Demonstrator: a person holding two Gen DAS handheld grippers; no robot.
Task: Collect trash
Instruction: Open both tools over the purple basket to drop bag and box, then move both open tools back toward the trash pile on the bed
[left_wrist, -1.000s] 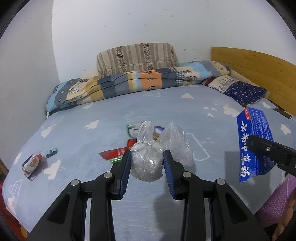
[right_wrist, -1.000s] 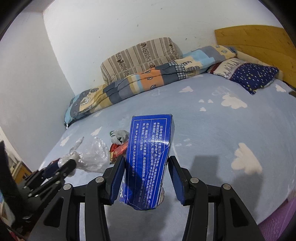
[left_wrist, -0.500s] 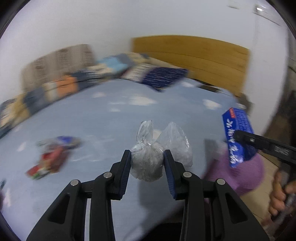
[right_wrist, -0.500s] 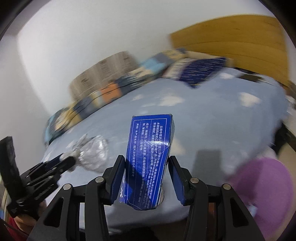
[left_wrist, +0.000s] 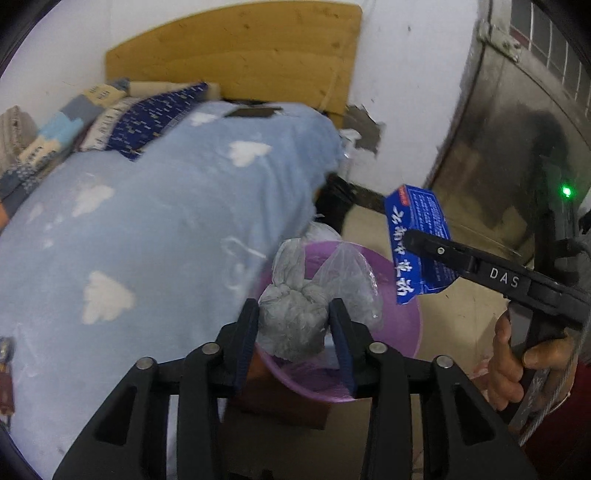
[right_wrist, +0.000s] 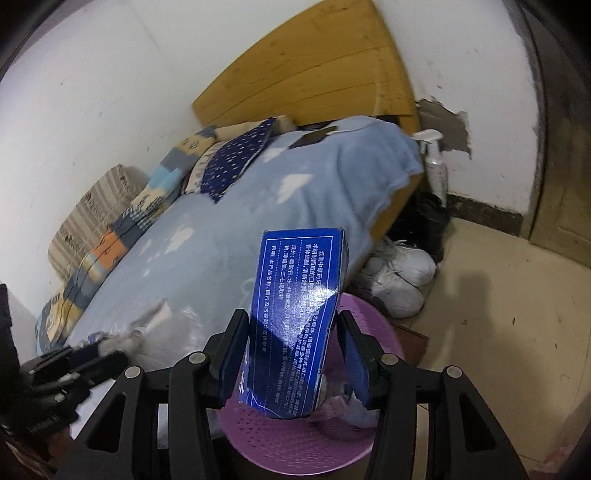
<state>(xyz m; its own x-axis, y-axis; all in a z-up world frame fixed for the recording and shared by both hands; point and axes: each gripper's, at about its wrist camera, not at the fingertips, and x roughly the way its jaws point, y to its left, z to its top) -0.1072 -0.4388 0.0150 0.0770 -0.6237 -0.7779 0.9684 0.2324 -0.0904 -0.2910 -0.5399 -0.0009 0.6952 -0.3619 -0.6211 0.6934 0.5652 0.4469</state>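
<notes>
My left gripper (left_wrist: 291, 325) hangs over the purple perforated basket (left_wrist: 402, 295) that stands on the floor at the bed's corner, and the knotted clear plastic bag (left_wrist: 295, 317) sits between its blue pads; the jaws have just been opening, and I cannot tell whether the pads are pressing on the bag or have let go of it. My right gripper (right_wrist: 291, 354) is above the same basket (right_wrist: 288, 439), clamped on the blue carton with white Chinese print (right_wrist: 295, 314), which stands nearly upright between the jaws with its lower end over the basket's bowl; those jaws have widened a little too, yet the carton sits tight against both pads. In the left view the carton (left_wrist: 417, 240) shows to the right of the bag, and a hand (left_wrist: 517, 365) grips the handle below it. Beside the basket lies the bed with its light blue cloud-print blanket (right_wrist: 295, 192), a pair of white sneakers (right_wrist: 399, 277) at its foot and a white spray bottle (right_wrist: 434, 162) by the wall
</notes>
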